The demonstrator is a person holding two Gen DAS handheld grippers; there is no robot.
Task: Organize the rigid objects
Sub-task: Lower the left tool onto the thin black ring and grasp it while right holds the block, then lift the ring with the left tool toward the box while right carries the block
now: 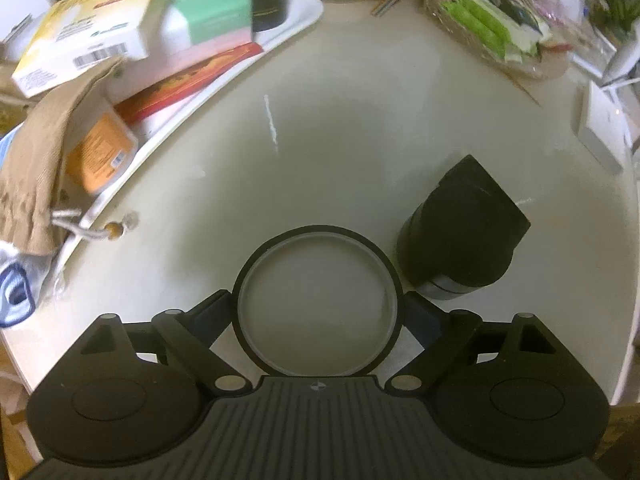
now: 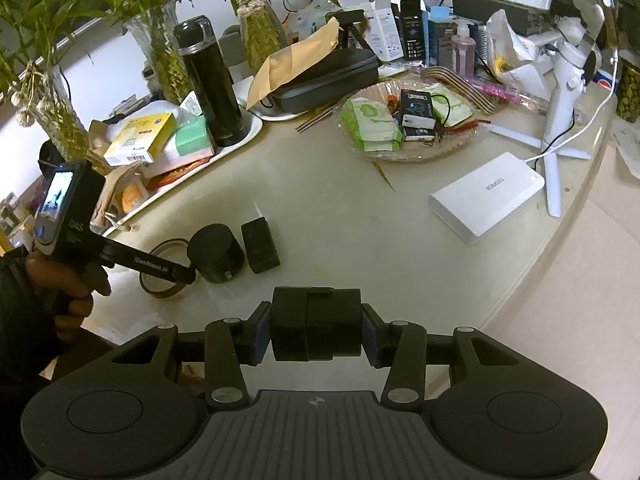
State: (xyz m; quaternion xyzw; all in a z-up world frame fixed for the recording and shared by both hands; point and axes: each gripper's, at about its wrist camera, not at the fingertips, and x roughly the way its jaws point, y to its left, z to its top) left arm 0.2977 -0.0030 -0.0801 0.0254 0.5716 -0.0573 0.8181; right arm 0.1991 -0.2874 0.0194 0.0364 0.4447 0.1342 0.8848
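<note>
A dark ring of tape (image 1: 318,231) lies flat on the pale table (image 1: 320,140), and my left gripper (image 1: 318,312) reaches down over it with both pads against the ring's outer sides. The right wrist view shows the same tape roll (image 2: 160,292) under that gripper, which a person's hand (image 2: 68,280) holds. Just right of the ring stand a black cylinder (image 1: 452,256) and a black box (image 1: 486,192), touching each other. My right gripper (image 2: 316,326) is shut on a black blocky object (image 2: 316,328), held above the table's near edge.
A white tray (image 2: 248,136) at the left holds boxes, a cloth pouch and a black flask (image 2: 210,80). Beyond sit a glass dish of packets (image 2: 400,120), a white power bank (image 2: 486,200) and a white folding stand (image 2: 568,80). The table edge curves away on the right.
</note>
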